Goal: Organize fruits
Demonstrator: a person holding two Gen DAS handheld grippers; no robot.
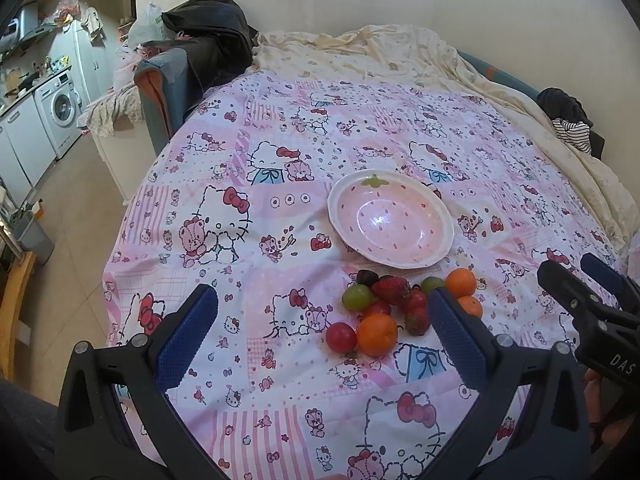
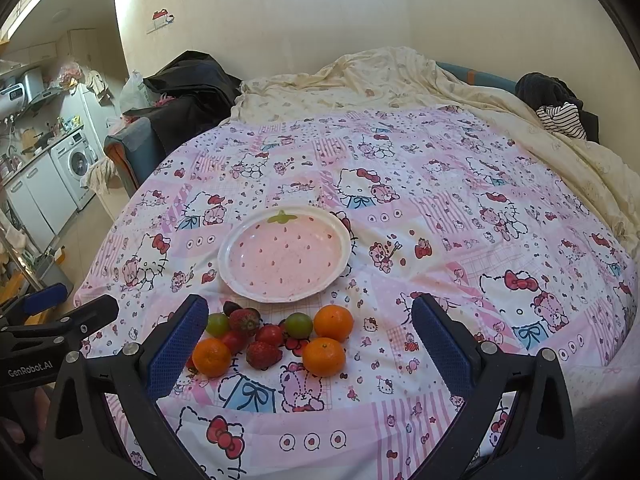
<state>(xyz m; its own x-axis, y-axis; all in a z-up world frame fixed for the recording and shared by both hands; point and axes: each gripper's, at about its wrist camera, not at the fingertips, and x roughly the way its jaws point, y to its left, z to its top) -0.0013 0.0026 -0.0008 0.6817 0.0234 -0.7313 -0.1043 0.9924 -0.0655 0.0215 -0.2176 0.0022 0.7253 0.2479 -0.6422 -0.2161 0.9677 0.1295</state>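
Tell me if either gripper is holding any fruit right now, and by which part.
Nothing is held. The left gripper and right gripper are both open and empty above the fruit pile, which lies on the bedspread.

Both wrist views look forward and down over the bed; each shares the plate point(image 1: 390, 224) point(image 2: 285, 254), left view sits further left.
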